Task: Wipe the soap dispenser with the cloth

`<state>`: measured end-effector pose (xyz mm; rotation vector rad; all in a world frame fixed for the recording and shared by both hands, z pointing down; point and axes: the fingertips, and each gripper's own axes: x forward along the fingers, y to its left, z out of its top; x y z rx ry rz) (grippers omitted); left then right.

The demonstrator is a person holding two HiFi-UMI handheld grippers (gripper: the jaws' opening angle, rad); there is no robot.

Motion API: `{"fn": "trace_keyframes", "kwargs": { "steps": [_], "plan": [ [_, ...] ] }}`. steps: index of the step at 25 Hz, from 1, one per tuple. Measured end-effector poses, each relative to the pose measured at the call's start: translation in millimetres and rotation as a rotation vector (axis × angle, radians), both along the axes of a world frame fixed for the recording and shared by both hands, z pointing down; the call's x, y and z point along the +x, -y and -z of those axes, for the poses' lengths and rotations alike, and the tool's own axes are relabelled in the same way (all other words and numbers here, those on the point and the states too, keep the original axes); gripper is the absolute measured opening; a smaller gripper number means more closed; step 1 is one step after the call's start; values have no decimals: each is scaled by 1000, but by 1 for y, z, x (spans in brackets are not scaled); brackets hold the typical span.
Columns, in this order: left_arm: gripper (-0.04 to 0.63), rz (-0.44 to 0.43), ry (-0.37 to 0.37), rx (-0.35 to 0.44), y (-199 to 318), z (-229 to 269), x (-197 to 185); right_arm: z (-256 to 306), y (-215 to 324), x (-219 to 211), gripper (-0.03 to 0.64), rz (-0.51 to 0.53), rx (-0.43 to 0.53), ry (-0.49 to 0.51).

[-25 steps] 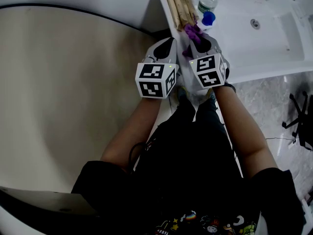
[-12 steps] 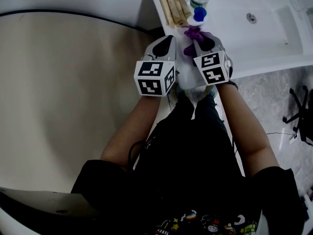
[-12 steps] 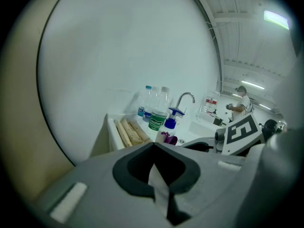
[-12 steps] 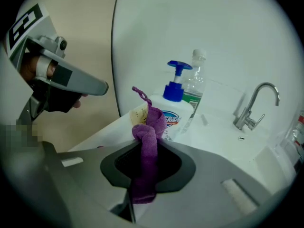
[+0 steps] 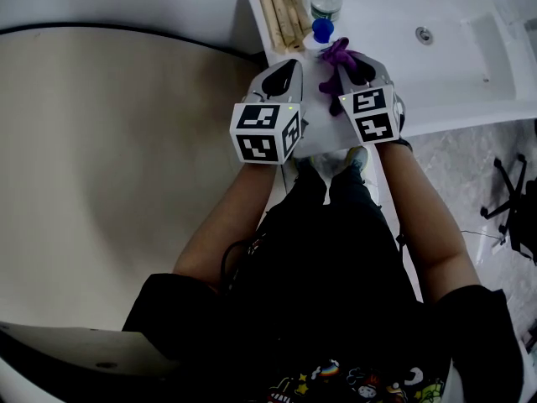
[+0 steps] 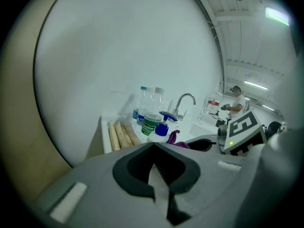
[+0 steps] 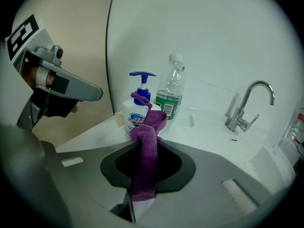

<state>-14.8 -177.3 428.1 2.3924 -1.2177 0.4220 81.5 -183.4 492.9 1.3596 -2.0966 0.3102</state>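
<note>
The soap dispenser [image 5: 321,30], a white bottle with a blue pump, stands at the near left end of the white counter [image 5: 436,99]. It also shows as the dispenser [image 7: 137,109] straight ahead in the right gripper view and as the dispenser [image 6: 164,127] in the left gripper view. My right gripper [image 5: 352,67] is shut on a purple cloth [image 7: 146,148]. The cloth [image 5: 338,57] sticks out of the jaws just short of the dispenser. My left gripper [image 5: 284,75] hangs beside it at the counter's left edge, shut and holding nothing.
Water bottles [image 7: 171,91] with green labels stand behind the dispenser. Several pale wooden sticks [image 5: 281,11] lie along the counter's left rim. A chrome faucet [image 7: 247,103] and sink basin [image 5: 470,40] lie to the right. A beige curved surface [image 5: 101,158] fills the left; a chair [image 5: 512,200] stands far right.
The right gripper and its cloth have shifted from below-left of the dispenser to below-right of it, a little closer to the counter. The left gripper has kept its place beside it.
</note>
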Motion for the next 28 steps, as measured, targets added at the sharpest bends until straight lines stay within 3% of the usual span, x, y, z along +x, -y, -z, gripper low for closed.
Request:
{"fn": "trace_keyframes", "kwargs": {
  "steps": [11, 15, 19, 28],
  "plan": [
    [0, 14, -4, 15, 0, 15, 29, 70, 23, 30, 84, -19, 124, 88],
    [0, 30, 16, 16, -2, 22, 26, 92, 41, 28, 83, -24, 150, 200],
    [0, 50, 37, 1, -5, 17, 20, 57, 50, 26, 84, -49, 75, 304],
    [0, 65, 67, -32, -12, -5, 7, -21, 21, 10, 84, 14, -32, 188]
  ]
}}
